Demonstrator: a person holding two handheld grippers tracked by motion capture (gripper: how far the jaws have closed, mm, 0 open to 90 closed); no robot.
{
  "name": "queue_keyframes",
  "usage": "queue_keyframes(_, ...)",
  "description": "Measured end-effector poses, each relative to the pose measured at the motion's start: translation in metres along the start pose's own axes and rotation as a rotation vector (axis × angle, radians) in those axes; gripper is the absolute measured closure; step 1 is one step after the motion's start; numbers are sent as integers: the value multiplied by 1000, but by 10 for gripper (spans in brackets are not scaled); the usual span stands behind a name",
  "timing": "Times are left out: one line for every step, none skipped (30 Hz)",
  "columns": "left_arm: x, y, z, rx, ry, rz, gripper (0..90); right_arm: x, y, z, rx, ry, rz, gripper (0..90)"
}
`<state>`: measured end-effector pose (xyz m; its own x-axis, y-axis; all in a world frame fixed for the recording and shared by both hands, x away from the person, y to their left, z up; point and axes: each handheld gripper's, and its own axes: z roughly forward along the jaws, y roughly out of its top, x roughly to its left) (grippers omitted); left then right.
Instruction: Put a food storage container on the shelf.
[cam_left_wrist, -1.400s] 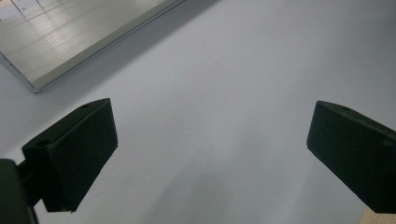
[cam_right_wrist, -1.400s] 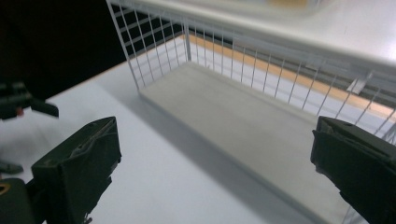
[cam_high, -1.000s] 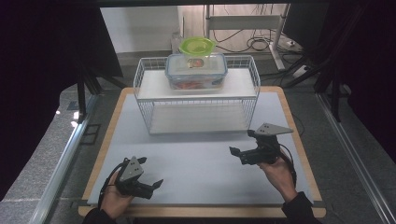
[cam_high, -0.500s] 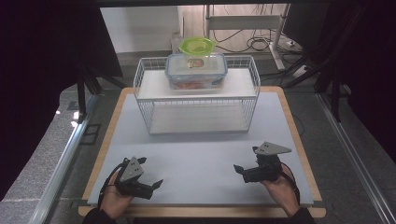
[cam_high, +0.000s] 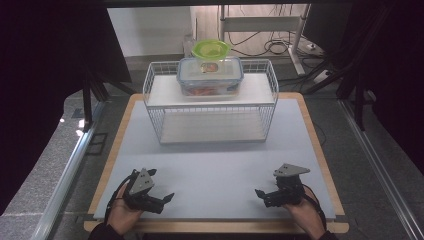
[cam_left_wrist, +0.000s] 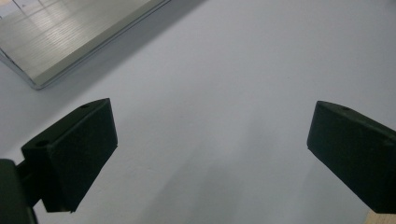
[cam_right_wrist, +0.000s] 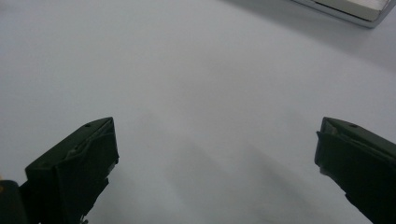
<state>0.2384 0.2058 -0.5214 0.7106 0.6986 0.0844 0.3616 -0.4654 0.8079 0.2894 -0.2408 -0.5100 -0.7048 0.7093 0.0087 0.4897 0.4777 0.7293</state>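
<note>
**Both tools idle at the near edge, box up on the rack**

The left tool (cam_high: 159, 199) and right tool (cam_high: 264, 195) rest low over the near part of the surface (cam_high: 220, 165), each with its jaws spread wide and nothing between them. The clear food box (cam_high: 210, 76) sits on top of the white wire rack (cam_high: 210, 107) at the far side, well apart from both, a green bowl (cam_high: 211, 48) just behind it. Judging by this, either the placing is finished or no reach has begun.

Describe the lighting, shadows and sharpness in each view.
High view: dim black surroundings, evenly lit mat, glare on the floor at left. Left gripper view: soft, blurred jaws of the left gripper, faint shadow between. Right gripper view: right gripper likewise soft, with pale streaky shadows.
</note>
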Motion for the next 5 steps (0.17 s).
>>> queue_keyframes(0, 0, 0, 0, 1, -1, 16, 0, 0, 1, 2, 2, 1, 0)
queue_keyframes(0, 0, 0, 0, 1, -1, 16, 0, 0, 1, 11, -1, -3, 0)
queue_keyframes(0, 0, 0, -1, 2, 0, 16, 0, -1, 2, 13, -1, -4, 0)
queue_keyframes(0, 0, 1, 0, 2, -1, 16, 0, -1, 2, 21, 0, -5, 0)
queue_keyframes(0, 0, 1, 0, 2, -1, 16, 0, -1, 3, 20, 0, -3, 0)
